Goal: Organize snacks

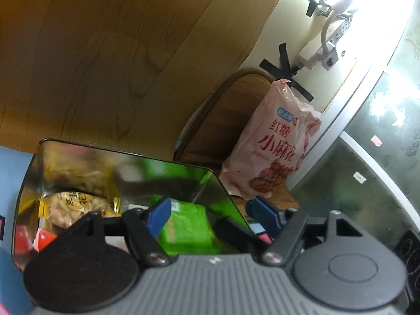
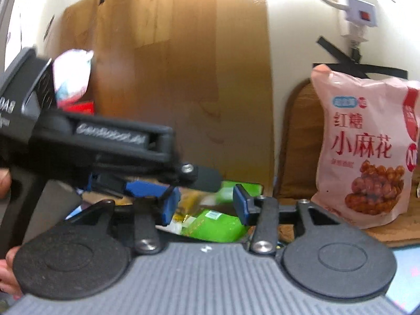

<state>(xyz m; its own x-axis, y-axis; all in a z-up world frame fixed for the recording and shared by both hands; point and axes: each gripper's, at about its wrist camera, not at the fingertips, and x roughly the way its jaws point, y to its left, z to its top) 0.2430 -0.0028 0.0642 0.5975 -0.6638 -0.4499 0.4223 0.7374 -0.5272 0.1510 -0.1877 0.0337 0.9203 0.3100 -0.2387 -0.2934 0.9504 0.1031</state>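
Shiny metal tin point(image 1: 36, 173) holds a flat green packet point(image 1: 187, 227) (crinkly); both grippers' point(image 1: 210, 214) point(image 2: 206, 204) jaws apart, empty.

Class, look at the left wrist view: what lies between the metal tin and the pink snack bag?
In the left wrist view, a wooden chair shows between the tin and the pink bag; no snack lies there.

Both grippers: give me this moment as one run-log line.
left gripper: open, empty, over metal tin | right gripper: open, empty | pink snack bag: upright, untouched
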